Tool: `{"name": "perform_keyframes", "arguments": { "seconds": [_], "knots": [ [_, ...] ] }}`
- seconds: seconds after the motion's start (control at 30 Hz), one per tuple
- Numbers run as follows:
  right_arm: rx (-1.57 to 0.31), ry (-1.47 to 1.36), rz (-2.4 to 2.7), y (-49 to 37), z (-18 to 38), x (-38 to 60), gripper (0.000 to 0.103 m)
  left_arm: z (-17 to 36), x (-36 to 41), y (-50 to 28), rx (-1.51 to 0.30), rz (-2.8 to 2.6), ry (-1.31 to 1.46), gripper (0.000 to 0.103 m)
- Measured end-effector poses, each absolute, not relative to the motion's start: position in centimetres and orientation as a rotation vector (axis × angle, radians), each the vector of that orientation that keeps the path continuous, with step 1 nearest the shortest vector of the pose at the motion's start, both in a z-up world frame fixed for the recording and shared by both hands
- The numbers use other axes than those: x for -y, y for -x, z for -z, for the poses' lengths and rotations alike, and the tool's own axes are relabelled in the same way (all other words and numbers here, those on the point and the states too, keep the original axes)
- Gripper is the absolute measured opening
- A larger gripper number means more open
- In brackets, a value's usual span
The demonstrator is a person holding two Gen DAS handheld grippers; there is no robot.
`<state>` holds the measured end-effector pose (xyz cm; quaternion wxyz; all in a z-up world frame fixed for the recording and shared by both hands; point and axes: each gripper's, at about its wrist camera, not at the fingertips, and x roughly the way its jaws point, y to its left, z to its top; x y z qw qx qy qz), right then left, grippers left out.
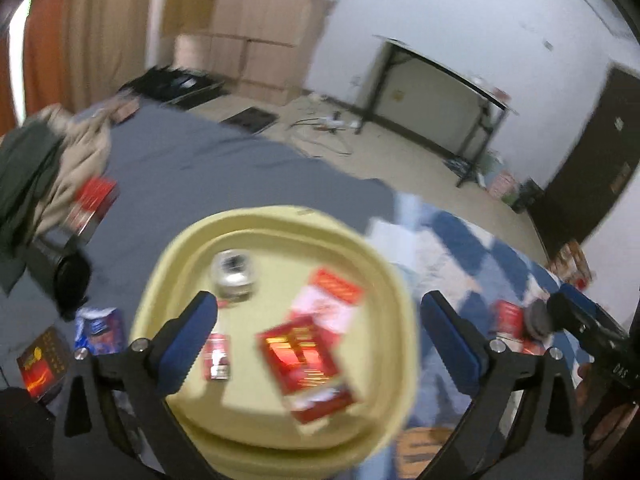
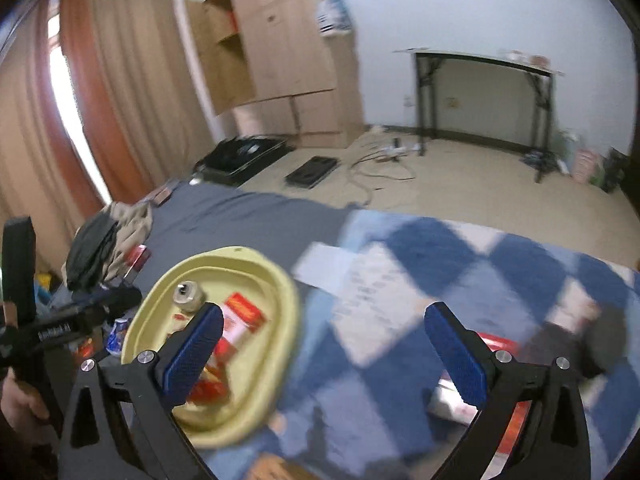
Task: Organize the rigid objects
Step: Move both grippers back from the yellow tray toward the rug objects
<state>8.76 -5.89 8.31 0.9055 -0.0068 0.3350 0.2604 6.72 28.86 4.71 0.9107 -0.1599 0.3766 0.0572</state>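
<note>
Both my left hand-held gripper (image 1: 318, 338) and right hand-held gripper (image 2: 324, 346) stand wide, empty; the red carton (image 1: 306, 364) lies in the yellow basin (image 1: 184, 240) on the bed; light, stiff, crushable; I'd pinch its long edges.

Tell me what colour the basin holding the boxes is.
Pale yellow; the basin shows best in the left wrist view.
</note>
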Motion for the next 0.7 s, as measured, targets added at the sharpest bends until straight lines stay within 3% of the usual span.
{"name": "perform_keyframes", "arguments": {
  "seconds": [0.4,0.53,0.7],
  "knots": [
    [-0.716,0.126,-0.258,-1.0,-12.4,25.5,0.103,-11.2,-11.9,-6.4,-0.768,0.094,0.237,0.102],
    [-0.769,0.117,-0.236,1.3,-12.4,28.2,0.103,-9.8,-8.1,-5.5,-0.816,0.134,0.226,0.102],
    [-0.788,-0.053,-0.26,3.4,-9.1,31.0,0.103,-4.6,-6.0,-4.3,-0.862,0.128,0.202,0.102]
  ]
}}
